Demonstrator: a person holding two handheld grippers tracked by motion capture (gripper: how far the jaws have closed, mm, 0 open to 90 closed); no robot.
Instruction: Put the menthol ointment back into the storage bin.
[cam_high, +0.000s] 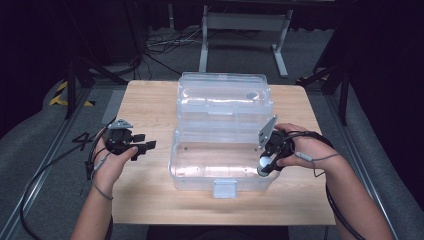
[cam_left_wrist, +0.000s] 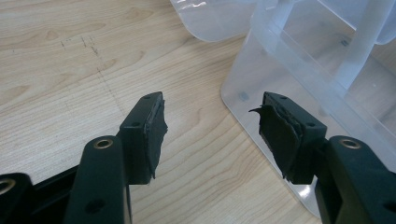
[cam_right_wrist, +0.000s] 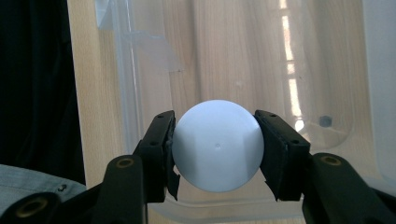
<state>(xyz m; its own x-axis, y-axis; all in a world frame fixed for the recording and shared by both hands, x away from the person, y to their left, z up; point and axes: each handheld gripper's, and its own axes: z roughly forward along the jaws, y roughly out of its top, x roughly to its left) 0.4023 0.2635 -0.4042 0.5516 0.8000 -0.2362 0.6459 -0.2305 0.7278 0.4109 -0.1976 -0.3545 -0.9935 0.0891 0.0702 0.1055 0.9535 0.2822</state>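
— Two grippers: which one has the small white smooth ball (cam_right_wrist: 217, 145)?

— Right gripper (cam_high: 267, 164), jaws clamped on both its sides, above the clear plastic box (cam_high: 172, 165) by that box's right wall, near the desk's (cam_high: 150, 107) front edge.

— And the left gripper (cam_high: 141, 148)?

— Jaws apart, empty, beside the box's left wall. From here, I judge the ball goes straight down.
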